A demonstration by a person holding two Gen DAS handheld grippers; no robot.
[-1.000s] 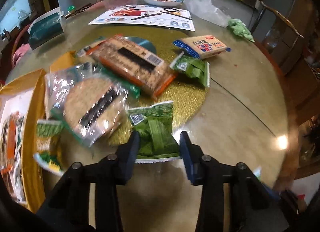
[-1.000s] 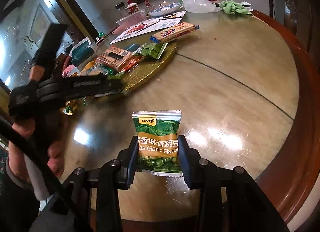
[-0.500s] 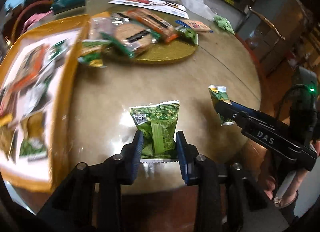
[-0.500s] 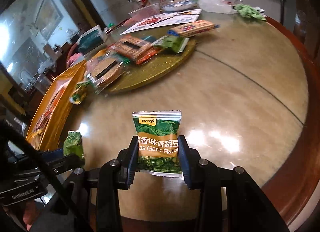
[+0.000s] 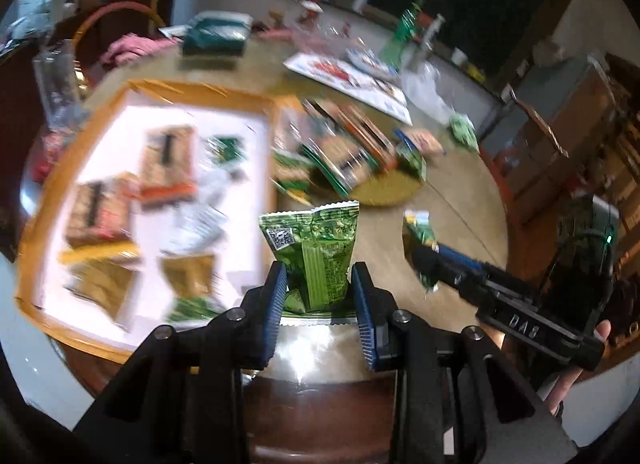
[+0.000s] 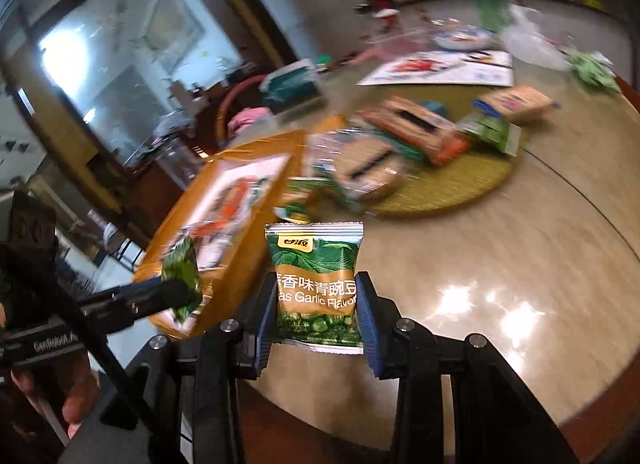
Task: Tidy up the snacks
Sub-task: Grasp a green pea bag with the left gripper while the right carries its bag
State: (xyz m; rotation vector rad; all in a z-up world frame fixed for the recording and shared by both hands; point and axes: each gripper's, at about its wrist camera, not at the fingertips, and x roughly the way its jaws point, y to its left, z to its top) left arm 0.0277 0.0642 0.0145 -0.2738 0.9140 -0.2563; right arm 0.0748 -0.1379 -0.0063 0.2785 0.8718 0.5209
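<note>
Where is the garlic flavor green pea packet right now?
In the right wrist view, the garlic pea packet is clamped upright in the right gripper, above the near table edge, right of the orange-rimmed tray.

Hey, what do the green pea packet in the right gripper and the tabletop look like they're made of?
Green pea packet: likely thin printed plastic film, glossy, with crimped serrated end seals. Tabletop: looks like polished stone or lacquered wood; hard gloss mirroring lamp highlights.
</note>
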